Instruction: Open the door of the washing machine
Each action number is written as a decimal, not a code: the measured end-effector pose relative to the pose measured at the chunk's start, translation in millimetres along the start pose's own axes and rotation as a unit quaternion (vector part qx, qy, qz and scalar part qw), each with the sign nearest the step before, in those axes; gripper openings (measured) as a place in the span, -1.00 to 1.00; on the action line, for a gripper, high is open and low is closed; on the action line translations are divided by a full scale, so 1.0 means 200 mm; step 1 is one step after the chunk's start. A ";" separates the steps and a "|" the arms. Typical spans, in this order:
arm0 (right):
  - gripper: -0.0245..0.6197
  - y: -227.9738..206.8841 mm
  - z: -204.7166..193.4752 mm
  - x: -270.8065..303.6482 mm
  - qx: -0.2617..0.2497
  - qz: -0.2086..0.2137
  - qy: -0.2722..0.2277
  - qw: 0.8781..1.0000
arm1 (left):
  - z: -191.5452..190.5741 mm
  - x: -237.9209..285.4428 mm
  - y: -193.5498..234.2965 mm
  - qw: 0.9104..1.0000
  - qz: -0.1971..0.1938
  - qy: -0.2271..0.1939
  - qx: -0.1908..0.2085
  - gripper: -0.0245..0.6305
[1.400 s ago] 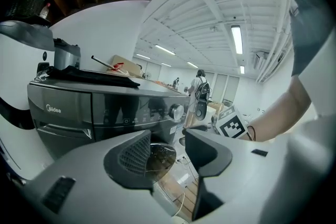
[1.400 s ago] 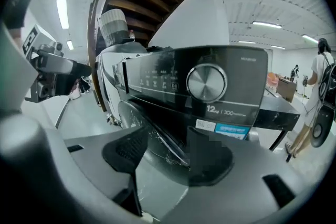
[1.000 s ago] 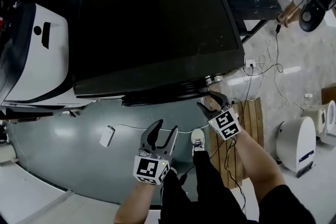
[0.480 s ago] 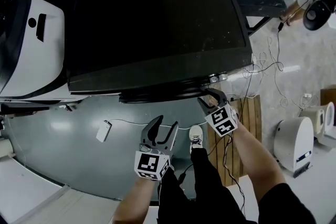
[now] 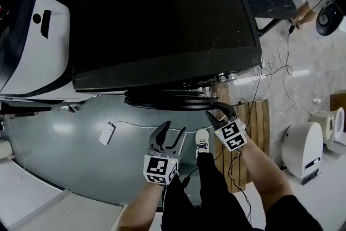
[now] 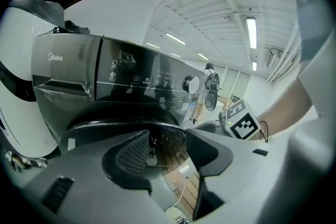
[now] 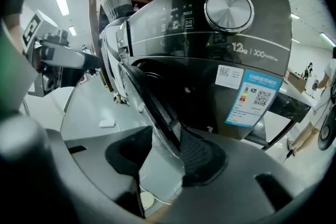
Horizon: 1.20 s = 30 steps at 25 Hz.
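A black front-loading washing machine fills the head view, seen from above. Its round door juts out under the front edge. In the right gripper view the door's rim stands a little away from the dark drum opening. My right gripper is at the door's right side. Its jaws have just been closing and now sit shut on the rim. My left gripper hangs lower, in front of the door's middle. Its jaws have just been opening wider, with nothing between them and the door glass beyond.
A white appliance stands to the machine's left. A small white box on a cable lies on the grey floor. A wooden pallet, loose cables and white devices are on the right. The person's shoe is below the door.
Both grippers have sunk a little toward me. The right one now sits on the door's rim, and more of the door shows beneath the machine's front edge.
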State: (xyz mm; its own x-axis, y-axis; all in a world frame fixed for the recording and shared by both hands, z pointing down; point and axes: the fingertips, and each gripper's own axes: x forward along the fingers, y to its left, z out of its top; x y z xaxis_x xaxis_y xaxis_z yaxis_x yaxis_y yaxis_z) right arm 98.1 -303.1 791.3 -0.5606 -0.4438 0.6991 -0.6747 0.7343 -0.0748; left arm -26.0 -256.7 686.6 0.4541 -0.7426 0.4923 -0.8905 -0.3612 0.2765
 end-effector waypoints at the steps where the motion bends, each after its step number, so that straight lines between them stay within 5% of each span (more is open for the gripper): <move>1: -0.36 0.02 -0.02 -0.01 -0.001 0.004 0.002 1.000 | -0.01 -0.01 0.00 1.000 0.000 0.002 -0.002 -0.25; 12: -0.36 0.41 -0.15 -0.19 0.006 0.066 0.005 0.998 | -0.19 -0.14 0.01 0.999 0.005 0.016 -0.027 -0.25; 21: -0.35 0.70 0.00 -0.32 0.046 0.086 -0.049 0.994 | -0.30 -0.32 0.08 0.998 0.019 0.018 -0.053 -0.25; 30: -0.35 1.08 0.11 -0.22 0.015 0.155 -0.046 0.987 | -0.42 -0.52 0.18 0.997 0.031 0.026 -0.073 -0.25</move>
State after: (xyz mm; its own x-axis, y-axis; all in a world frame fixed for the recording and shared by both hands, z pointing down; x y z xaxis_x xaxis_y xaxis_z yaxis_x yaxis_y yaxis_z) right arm -34.5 -136.8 728.5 -0.7823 -0.2461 0.5722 -0.4771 0.8274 -0.2964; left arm -103.8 -144.4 714.6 0.4029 -0.7287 0.5538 -0.9050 -0.2272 0.3596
